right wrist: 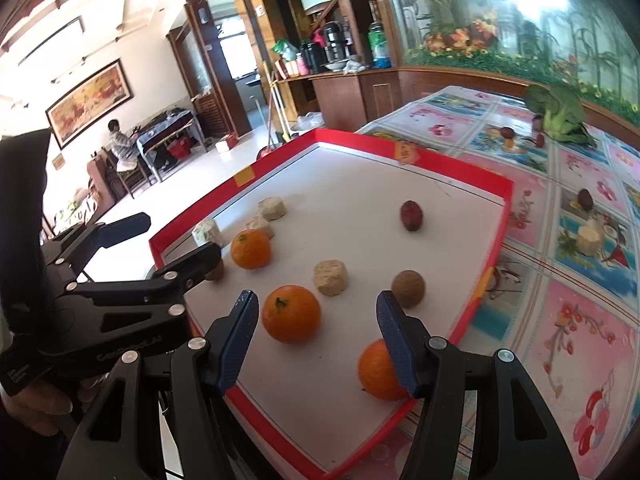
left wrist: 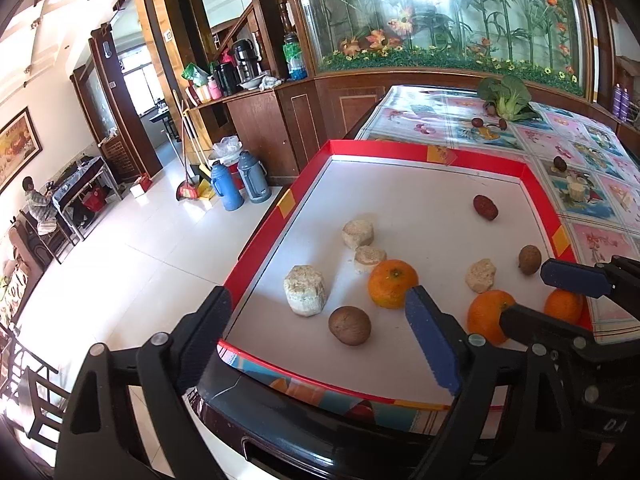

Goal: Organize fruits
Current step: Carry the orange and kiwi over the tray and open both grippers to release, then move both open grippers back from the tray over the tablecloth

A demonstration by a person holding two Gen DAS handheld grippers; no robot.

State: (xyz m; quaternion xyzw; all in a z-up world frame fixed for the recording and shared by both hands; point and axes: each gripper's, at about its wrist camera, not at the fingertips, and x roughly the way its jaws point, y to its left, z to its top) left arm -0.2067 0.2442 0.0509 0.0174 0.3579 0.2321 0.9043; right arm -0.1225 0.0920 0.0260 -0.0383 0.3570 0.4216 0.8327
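A red-rimmed white tray [left wrist: 400, 152] [right wrist: 440, 168] holds three oranges [left wrist: 393, 283] [right wrist: 291, 313], several pale cut chunks [left wrist: 305, 290] [right wrist: 330, 277], two brown round fruits [left wrist: 349, 325] [right wrist: 408, 288] and a dark red fruit [left wrist: 485, 207] [right wrist: 411, 215]. My left gripper [left wrist: 320, 332] is open and empty above the tray's near left corner. My right gripper [right wrist: 316, 336] is open and empty above the near edge, with one orange between its fingers' line and another orange [right wrist: 380, 372] partly behind its right finger. The right gripper also shows at right in the left wrist view [left wrist: 560, 296].
The tray sits on a table with a flowered cloth [right wrist: 560, 320]. More dark fruits [left wrist: 559, 164] [right wrist: 585, 199], a pale chunk [right wrist: 589, 239] and a leafy green vegetable [left wrist: 508, 98] [right wrist: 560, 114] lie on the cloth beyond the tray. The table edge drops to a tiled floor at left.
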